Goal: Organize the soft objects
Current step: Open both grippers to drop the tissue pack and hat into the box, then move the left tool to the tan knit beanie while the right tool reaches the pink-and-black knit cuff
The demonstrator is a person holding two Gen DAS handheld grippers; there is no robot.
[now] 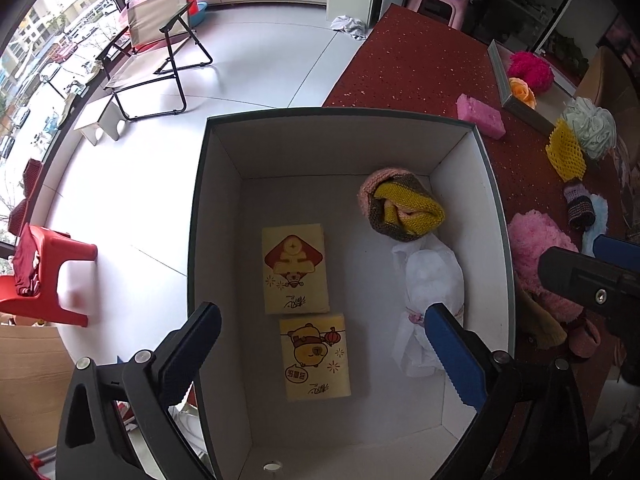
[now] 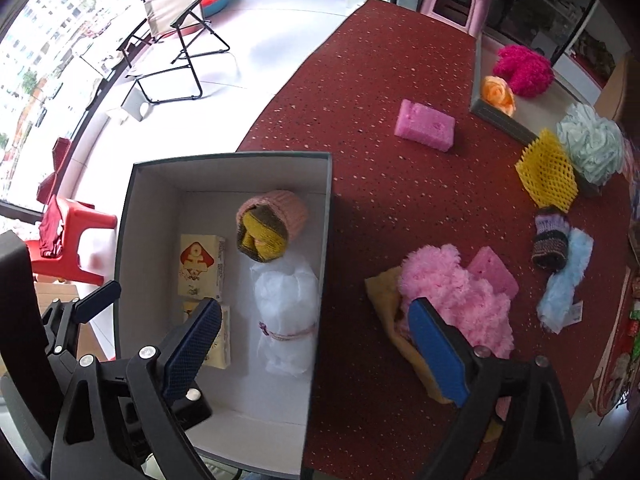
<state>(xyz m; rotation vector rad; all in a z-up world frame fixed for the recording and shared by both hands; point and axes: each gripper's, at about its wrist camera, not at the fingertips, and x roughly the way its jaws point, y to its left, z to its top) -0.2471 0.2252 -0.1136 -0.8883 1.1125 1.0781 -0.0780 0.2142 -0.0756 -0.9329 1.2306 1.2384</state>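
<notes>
The left gripper (image 1: pixel 322 356) hangs over the open box (image 1: pixel 496 216), pointing down into it, its jaws spread wide with nothing between them. The box sits at the left edge of the red tabletop (image 2: pixel 380 80). Inside it, two yellow tissue packs (image 1: pixel 295 269) lie one behind the other on the left side of the floor. A rolled knit piece (image 1: pixel 402 208) in pink, yellow and brown lies by the far right wall, and a white wrapped bundle (image 1: pixel 430 292) tied with a band lies just in front of it, along the right wall.

The right gripper (image 2: pixel 316 346) hovers over the box's right wall and the tabletop beside it, jaws wide apart and empty. Its right finger (image 2: pixel 438 350) stands over a fluffy pink cloth (image 2: pixel 456 296) that rests on a yellow cloth (image 2: pixel 384 292), touching a pink sponge (image 2: pixel 494 270). Farther back lie another pink sponge (image 2: pixel 425 125), a yellow foam net (image 2: pixel 546 178), a pale mesh puff (image 2: pixel 592 142), a dark knit roll (image 2: pixel 551 240) and a light blue fluffy piece (image 2: pixel 566 280). A tray (image 2: pixel 504 122) near the far right corner holds a magenta fluffy piece (image 2: pixel 522 70) and an orange flower (image 2: pixel 498 94).
</notes>
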